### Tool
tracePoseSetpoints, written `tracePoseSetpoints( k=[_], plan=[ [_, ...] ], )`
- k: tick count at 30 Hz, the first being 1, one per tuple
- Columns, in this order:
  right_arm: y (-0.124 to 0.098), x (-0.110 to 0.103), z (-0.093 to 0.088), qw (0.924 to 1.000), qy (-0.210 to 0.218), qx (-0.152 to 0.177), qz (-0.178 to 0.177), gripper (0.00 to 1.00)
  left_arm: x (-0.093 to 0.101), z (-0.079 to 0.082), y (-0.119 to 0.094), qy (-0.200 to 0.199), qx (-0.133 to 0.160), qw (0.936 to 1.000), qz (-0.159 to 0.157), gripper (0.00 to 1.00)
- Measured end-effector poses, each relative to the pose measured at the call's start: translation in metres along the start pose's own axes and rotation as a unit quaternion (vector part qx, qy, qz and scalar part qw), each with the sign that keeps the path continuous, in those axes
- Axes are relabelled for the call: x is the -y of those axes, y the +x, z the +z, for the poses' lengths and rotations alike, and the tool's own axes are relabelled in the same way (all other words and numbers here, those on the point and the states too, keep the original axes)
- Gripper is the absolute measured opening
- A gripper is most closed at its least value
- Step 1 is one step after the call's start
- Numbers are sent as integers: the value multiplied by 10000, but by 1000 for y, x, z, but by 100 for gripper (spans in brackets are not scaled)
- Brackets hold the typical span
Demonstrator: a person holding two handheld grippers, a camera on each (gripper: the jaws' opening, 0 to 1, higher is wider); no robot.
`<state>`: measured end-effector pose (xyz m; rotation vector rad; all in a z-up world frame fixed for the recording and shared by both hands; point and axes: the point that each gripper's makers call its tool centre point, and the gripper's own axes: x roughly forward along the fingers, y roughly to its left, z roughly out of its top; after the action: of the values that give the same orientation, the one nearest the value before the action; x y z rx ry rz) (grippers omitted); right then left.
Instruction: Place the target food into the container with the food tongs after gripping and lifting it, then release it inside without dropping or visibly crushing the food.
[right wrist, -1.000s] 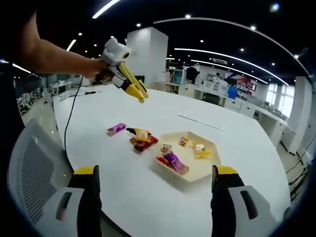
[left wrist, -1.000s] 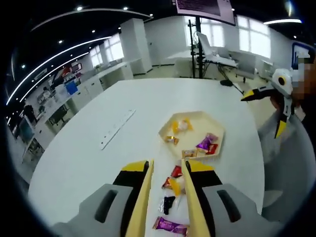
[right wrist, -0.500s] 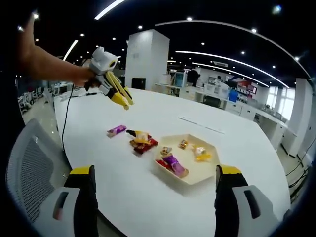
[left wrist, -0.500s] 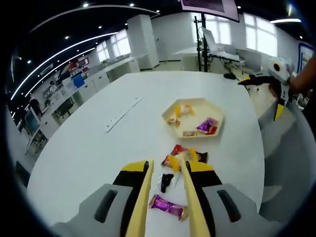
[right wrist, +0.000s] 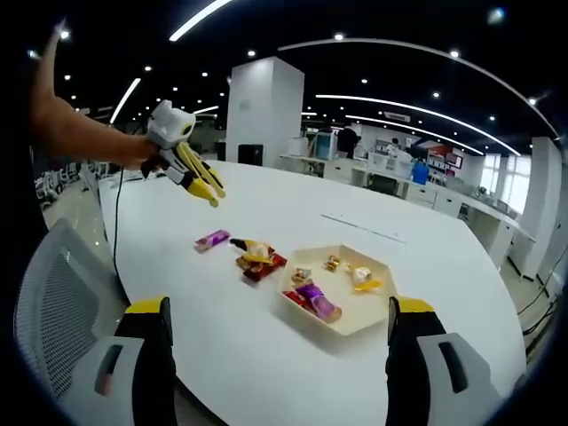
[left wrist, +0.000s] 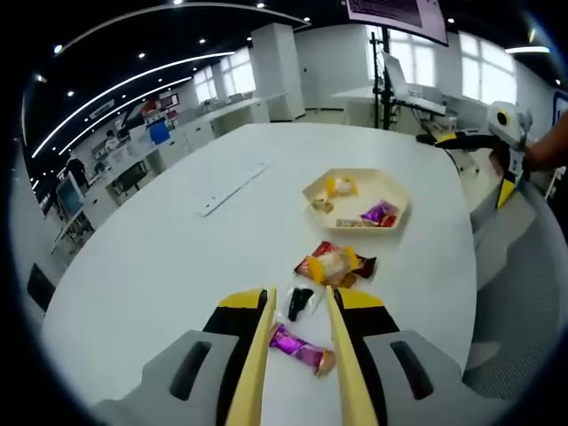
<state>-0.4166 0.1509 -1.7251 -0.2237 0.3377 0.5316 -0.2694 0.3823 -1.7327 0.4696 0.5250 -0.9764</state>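
Just ahead of left claw (left wrist: pixel 297 355), purple candy (left wrist: pixel 299 347)

Open-plan office: desks (right wrist: pixel 390 182), ceiling strip lights (right wrist: pixel 404 98)

You will find nothing here that you can read. The screen (left wrist: pixel 397 11) at the top of the left gripper view carries pale rows of writing, too blurred to make out. The wrappers of the sweets in the tray (right wrist: pixel 383 312) and on the table (right wrist: pixel 266 351), at the middle of the right gripper view, show colours but no letters you could name. The red-and-white panels (right wrist: pixel 441 153) at the far right of that view are too small to tell.
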Motion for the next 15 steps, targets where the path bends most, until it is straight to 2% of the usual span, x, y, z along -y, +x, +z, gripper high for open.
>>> tracePoseSetpoints(
  k=[8, 14, 15],
  plan=[
    [-1, 1, 1, 10000, 4, 17, -25, 99, 15, -16, 12, -125, -112, 9998, 50, 26],
    [-1, 2, 2, 10000, 34, 45, -56, 99, 16, -32, 20, -239, -270, 9991, 215, 26],
    [-1, 2, 2, 10000, 37, 48, -53, 99, 14, -39, 22, -252, -388, 9985, 287, 26]
  ],
)
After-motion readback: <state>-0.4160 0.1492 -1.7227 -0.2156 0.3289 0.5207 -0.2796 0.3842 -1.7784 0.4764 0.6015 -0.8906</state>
